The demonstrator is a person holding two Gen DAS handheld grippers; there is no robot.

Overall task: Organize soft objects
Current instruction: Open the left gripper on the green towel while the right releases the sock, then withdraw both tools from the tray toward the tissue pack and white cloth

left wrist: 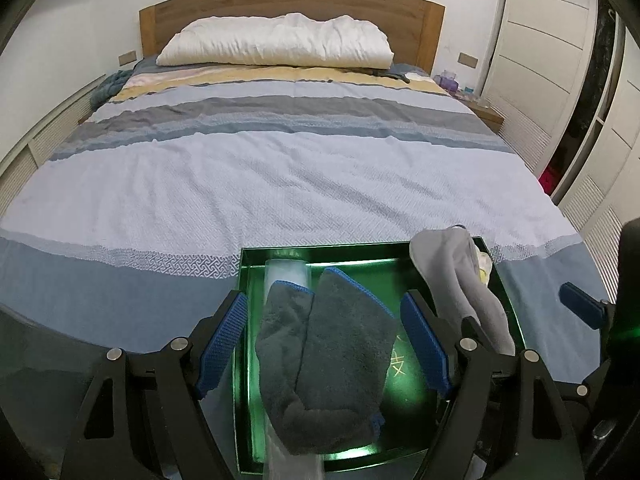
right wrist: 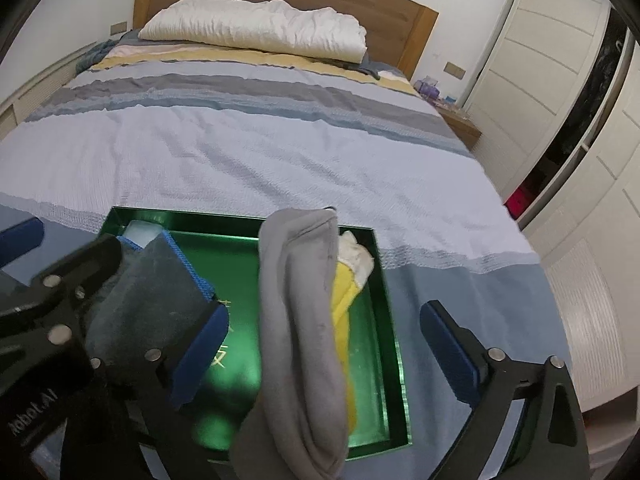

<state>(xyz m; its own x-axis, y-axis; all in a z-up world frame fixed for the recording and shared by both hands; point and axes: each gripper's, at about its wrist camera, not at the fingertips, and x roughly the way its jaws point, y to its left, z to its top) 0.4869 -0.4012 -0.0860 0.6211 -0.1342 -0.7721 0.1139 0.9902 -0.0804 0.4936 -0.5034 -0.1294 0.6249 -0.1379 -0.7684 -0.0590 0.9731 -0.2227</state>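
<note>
A green tray lies on the striped bedspread near the foot of the bed. In it, a folded dark grey towel with blue trim rests over a clear plastic roll. My left gripper is open around the towel, with a gap at both pads. A light grey cloth lies along the tray's right side, over a yellow cloth and a white one. My right gripper stands wide open around the grey cloth, and neither pad touches it.
The bedspread stretches flat up to a white pillow and a wooden headboard. A teal cloth lies at the bed's far left. A nightstand and white wardrobe doors stand at the right.
</note>
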